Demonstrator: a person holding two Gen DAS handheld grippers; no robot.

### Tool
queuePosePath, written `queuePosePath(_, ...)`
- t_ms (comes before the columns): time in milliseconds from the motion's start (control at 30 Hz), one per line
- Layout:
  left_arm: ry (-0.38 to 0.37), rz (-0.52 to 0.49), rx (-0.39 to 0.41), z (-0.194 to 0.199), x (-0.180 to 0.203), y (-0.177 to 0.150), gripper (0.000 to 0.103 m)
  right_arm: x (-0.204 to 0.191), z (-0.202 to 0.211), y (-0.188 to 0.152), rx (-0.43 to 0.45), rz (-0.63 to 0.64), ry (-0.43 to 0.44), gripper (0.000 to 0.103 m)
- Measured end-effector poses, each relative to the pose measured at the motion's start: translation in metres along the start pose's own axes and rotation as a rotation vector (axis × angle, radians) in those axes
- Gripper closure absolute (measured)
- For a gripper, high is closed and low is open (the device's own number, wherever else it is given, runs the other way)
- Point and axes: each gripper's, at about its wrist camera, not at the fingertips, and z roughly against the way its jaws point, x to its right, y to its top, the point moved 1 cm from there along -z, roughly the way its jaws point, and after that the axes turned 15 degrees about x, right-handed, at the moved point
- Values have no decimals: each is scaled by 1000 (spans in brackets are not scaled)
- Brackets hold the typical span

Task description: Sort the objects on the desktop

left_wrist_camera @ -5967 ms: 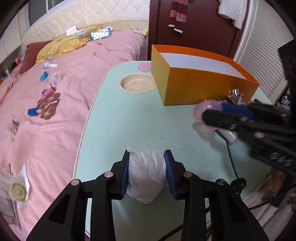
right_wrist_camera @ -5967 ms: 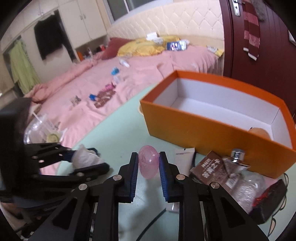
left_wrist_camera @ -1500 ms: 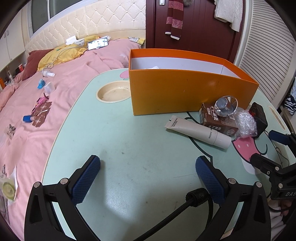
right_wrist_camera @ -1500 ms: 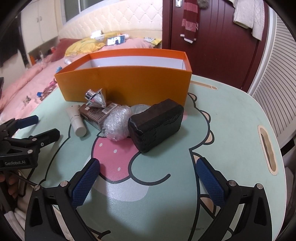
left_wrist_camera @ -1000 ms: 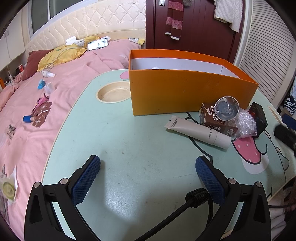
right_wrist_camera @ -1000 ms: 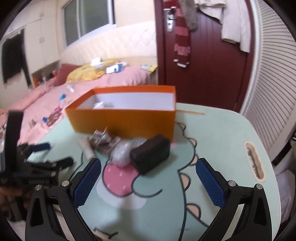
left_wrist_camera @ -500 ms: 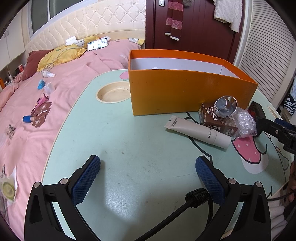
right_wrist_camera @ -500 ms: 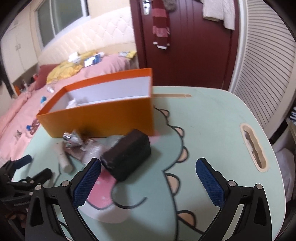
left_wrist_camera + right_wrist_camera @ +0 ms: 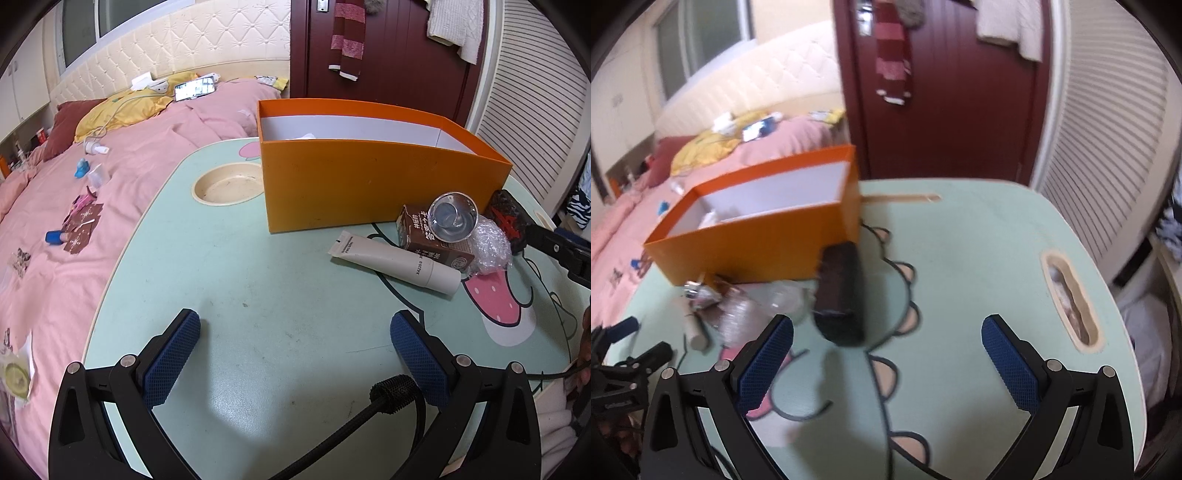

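Observation:
An orange box (image 9: 369, 184) stands on the mint-green table (image 9: 258, 295); it also shows in the right wrist view (image 9: 757, 243). In front of it lie a white tube (image 9: 395, 262), a brown carton (image 9: 428, 240), a metal cup (image 9: 452, 218), crumpled clear plastic (image 9: 487, 247) and a black case (image 9: 840, 295). My left gripper (image 9: 295, 354) is open and empty over the table's near part. My right gripper (image 9: 886, 354) is open and empty, above the table just right of the black case.
A round recessed holder (image 9: 227, 182) sits left of the box. A pink bed (image 9: 92, 192) with small items lies beyond the table's left edge. A slot (image 9: 1071, 295) is cut near the table's right edge. A dark door (image 9: 942, 92) stands behind.
Both grippers let go of their earlier objects and are open. In the last second the right gripper swung around toward the black case; the left gripper stayed still.

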Motion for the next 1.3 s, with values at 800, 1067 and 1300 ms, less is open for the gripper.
queuePosePath(800, -22, -6, 2, 9, 2, 5, 0, 4, -8, -7, -77, 12, 86, 76)
queuePosePath(1067, -213, -103, 121, 45, 50, 40, 1, 21, 0, -16, -73, -11, 70, 75)
queuePosePath(1300, -342, -246, 20, 10, 119, 47, 38, 19, 0, -21, -53, 16, 52, 75)
